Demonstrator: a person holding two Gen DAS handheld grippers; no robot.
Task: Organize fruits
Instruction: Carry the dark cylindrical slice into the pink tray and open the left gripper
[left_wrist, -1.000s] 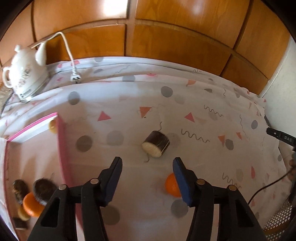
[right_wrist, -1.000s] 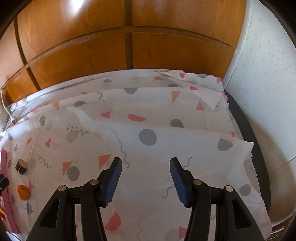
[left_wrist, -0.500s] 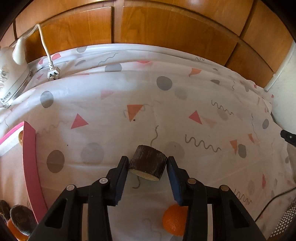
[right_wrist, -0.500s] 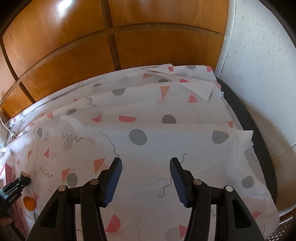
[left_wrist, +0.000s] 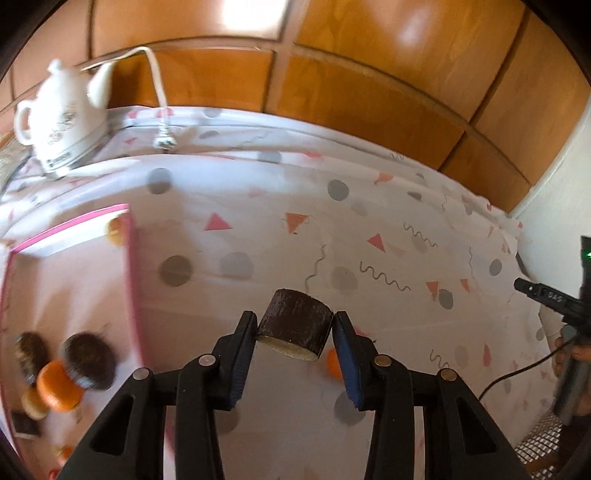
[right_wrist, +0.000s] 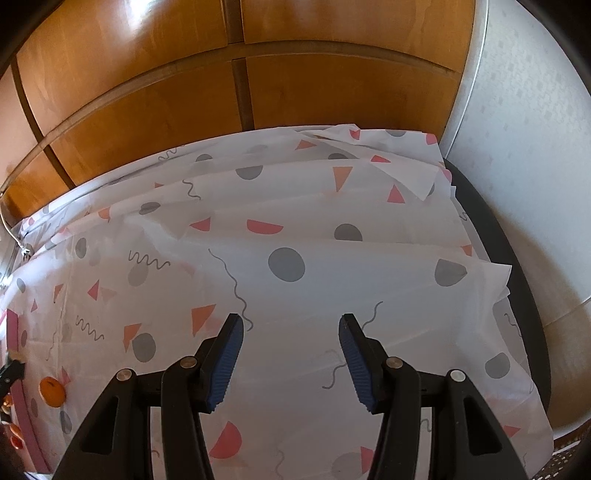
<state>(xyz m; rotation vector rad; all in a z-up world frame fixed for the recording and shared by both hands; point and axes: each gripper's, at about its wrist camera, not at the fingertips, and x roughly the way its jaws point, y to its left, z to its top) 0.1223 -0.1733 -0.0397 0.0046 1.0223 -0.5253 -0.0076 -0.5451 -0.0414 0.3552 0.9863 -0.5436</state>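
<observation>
My left gripper (left_wrist: 293, 326) is shut on a dark brown cylindrical fruit piece (left_wrist: 295, 330) with a pale cut end, held above the patterned cloth. An orange (left_wrist: 333, 363) lies on the cloth just behind the right finger; it also shows in the right wrist view (right_wrist: 53, 391). A pink-rimmed tray (left_wrist: 130, 280) at the left holds an orange (left_wrist: 57, 386) and several dark brown pieces (left_wrist: 90, 360). My right gripper (right_wrist: 291, 334) is open and empty over the cloth at the right side of the table.
A white teapot (left_wrist: 61, 118) stands at the back left with a white cord and plug (left_wrist: 164, 138) beside it. Wooden panels (left_wrist: 332, 85) run behind the table. The right gripper's body and a black cable (left_wrist: 517, 376) show at the right edge.
My left gripper closed on the brown piece and lifted it, swinging back left so the tray is in view again. The right gripper stayed open and almost still.
</observation>
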